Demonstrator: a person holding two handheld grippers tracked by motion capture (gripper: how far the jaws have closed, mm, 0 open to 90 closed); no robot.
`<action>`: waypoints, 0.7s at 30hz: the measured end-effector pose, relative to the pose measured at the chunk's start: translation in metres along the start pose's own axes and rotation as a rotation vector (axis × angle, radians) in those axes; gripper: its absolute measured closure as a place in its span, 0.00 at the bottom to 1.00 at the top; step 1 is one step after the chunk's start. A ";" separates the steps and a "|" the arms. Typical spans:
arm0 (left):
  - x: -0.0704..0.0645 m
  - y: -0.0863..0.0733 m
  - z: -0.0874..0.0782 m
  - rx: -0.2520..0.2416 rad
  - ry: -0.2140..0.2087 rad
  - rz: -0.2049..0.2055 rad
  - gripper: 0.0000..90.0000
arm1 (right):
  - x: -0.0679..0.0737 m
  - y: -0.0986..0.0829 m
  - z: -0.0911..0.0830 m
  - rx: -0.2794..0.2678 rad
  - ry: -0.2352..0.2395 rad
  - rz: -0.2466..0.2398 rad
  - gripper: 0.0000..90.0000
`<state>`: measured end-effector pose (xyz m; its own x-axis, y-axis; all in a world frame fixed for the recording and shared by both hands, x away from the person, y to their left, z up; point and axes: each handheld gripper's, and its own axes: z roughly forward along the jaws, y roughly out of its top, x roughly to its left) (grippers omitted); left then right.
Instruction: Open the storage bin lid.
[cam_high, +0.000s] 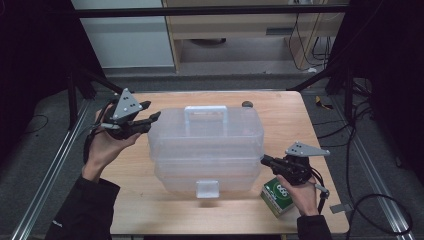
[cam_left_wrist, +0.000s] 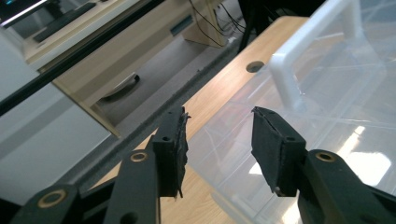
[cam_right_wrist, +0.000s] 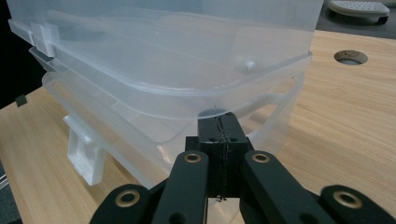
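Observation:
A clear plastic storage box (cam_high: 206, 145) with a white handle (cam_high: 205, 113) stands in the middle of the wooden table (cam_high: 290, 115). My left gripper (cam_high: 151, 111) is open at the box's far left corner. In the left gripper view its jaws (cam_left_wrist: 219, 116) stand apart, with the corner of the clear lid (cam_left_wrist: 327, 121) just ahead of them. My right gripper (cam_high: 264, 159) is shut at the box's right side. In the right gripper view its tips (cam_right_wrist: 222, 122) press together right against the rim of the box (cam_right_wrist: 154, 79), with nothing seen between them.
A green and white carton (cam_high: 278, 196) lies at the table's front right, beside the right hand. The box's white latch (cam_high: 207, 188) faces the front edge. A round hole (cam_high: 247, 104) sits in the table behind the box. Black frame rails (cam_high: 45, 175) run along both sides.

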<state>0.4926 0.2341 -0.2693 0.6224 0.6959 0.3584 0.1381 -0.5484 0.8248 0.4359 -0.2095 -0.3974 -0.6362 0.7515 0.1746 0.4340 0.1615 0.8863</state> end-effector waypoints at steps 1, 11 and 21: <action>0.003 -0.007 -0.004 -0.021 0.019 -0.051 0.63 | 0.000 0.000 0.000 0.001 -0.001 0.001 1.00; 0.011 -0.055 -0.022 -0.086 0.123 -0.256 0.77 | 0.000 0.000 0.000 0.004 -0.001 -0.003 1.00; 0.003 -0.115 -0.034 -0.074 0.128 -0.381 0.89 | 0.000 0.000 0.000 0.007 -0.003 -0.005 1.00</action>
<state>0.4524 0.3154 -0.3485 0.4355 0.8975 0.0691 0.2818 -0.2089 0.9364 0.4357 -0.2089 -0.3977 -0.6367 0.7525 0.1686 0.4351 0.1700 0.8842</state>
